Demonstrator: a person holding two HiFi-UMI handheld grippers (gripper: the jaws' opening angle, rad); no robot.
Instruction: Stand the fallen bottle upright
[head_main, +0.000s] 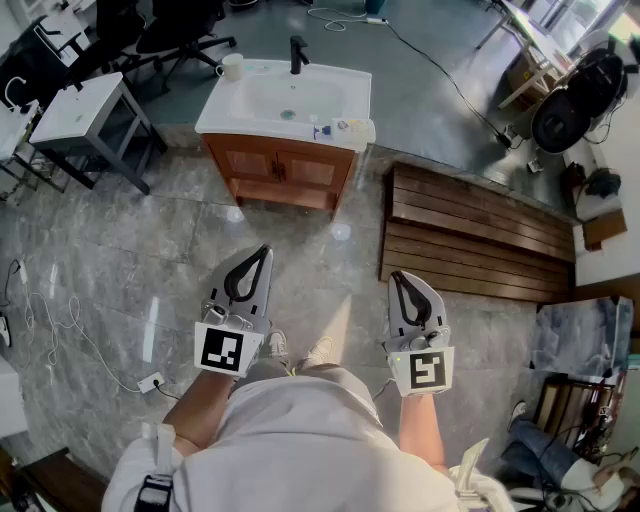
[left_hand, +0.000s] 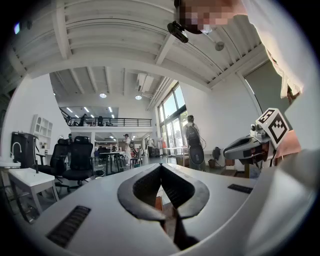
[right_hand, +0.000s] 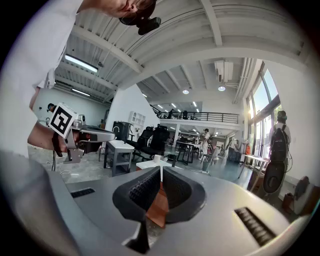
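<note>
A white washbasin top (head_main: 250, 105) on a wooden cabinet (head_main: 280, 172) stands ahead of me. On its right front corner lies a small pale bottle-like thing (head_main: 350, 128) on its side; detail is too small to tell. A white mug (head_main: 231, 67) stands at its left back corner, by a black tap (head_main: 297, 52). My left gripper (head_main: 266, 250) and right gripper (head_main: 397, 276) hover level over the floor, well short of the cabinet, both shut and empty. Tips meet in the left gripper view (left_hand: 161, 166) and in the right gripper view (right_hand: 161, 169).
A slatted wooden platform (head_main: 470, 235) lies on the floor to the right. A grey side table (head_main: 85, 110) and office chairs (head_main: 170, 30) stand at the left. Cables (head_main: 60, 320) trail over the marble floor at the left. A black fan (head_main: 575, 100) is at the far right.
</note>
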